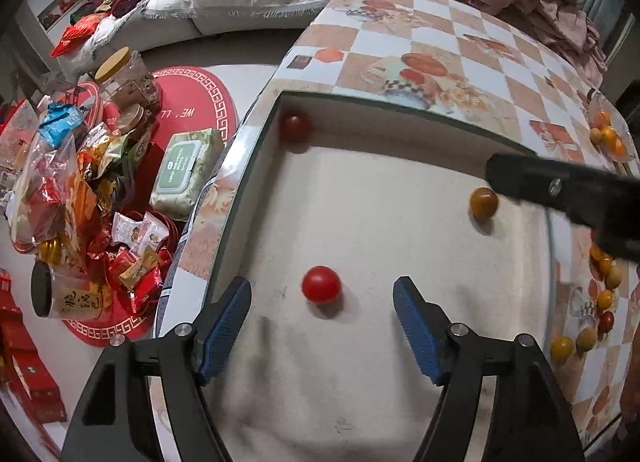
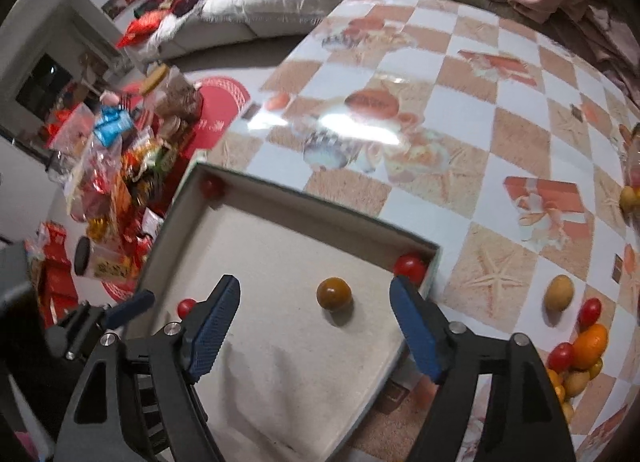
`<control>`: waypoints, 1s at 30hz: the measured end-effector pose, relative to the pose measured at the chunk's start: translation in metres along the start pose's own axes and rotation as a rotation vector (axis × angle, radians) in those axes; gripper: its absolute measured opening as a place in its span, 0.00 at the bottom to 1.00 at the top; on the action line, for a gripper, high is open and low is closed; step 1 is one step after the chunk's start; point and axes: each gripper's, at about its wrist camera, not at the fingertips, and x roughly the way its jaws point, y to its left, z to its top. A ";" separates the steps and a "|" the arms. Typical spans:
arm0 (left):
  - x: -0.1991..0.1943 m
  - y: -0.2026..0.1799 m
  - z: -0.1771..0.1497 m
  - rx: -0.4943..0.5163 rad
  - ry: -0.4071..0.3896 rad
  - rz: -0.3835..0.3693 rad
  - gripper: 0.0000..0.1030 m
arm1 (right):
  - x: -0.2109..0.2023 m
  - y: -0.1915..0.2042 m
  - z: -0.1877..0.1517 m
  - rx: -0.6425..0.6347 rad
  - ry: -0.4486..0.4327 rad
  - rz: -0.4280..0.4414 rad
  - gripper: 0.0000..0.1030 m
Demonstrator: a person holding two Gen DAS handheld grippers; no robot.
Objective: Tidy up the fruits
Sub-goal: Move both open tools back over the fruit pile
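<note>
Tomatoes lie loose in the shallow tray [image 1: 400, 110], a red tomato [image 1: 321, 285] between the open, empty left gripper [image 1: 322, 326], smooth, soft, roll-prone, best pinched gently across its middle

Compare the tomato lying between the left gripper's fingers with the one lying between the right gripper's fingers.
The tomato at the left gripper is bright red; the one at the right gripper is brownish yellow. The red tomato lies nearer the tray's left wall, the yellow one nearer its right wall and far right corner. Shared: both are small and round, both rest loose on the tray floor, and neither is touched by the open blue pads.
</note>
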 end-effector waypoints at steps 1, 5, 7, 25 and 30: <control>-0.003 -0.003 0.001 0.007 -0.004 0.000 0.72 | -0.007 -0.003 0.000 0.010 -0.015 -0.001 0.78; -0.018 -0.026 0.006 0.055 -0.030 -0.023 0.72 | -0.029 -0.021 -0.006 0.060 -0.049 -0.012 0.78; -0.022 -0.039 0.010 0.079 -0.039 -0.038 0.72 | -0.040 -0.036 -0.012 0.096 -0.053 -0.029 0.78; -0.054 -0.170 -0.028 0.382 -0.014 -0.211 0.72 | -0.109 -0.165 -0.141 0.302 0.015 -0.210 0.78; -0.048 -0.188 -0.044 0.421 0.013 -0.234 0.72 | -0.106 -0.171 -0.162 0.277 0.043 -0.210 0.71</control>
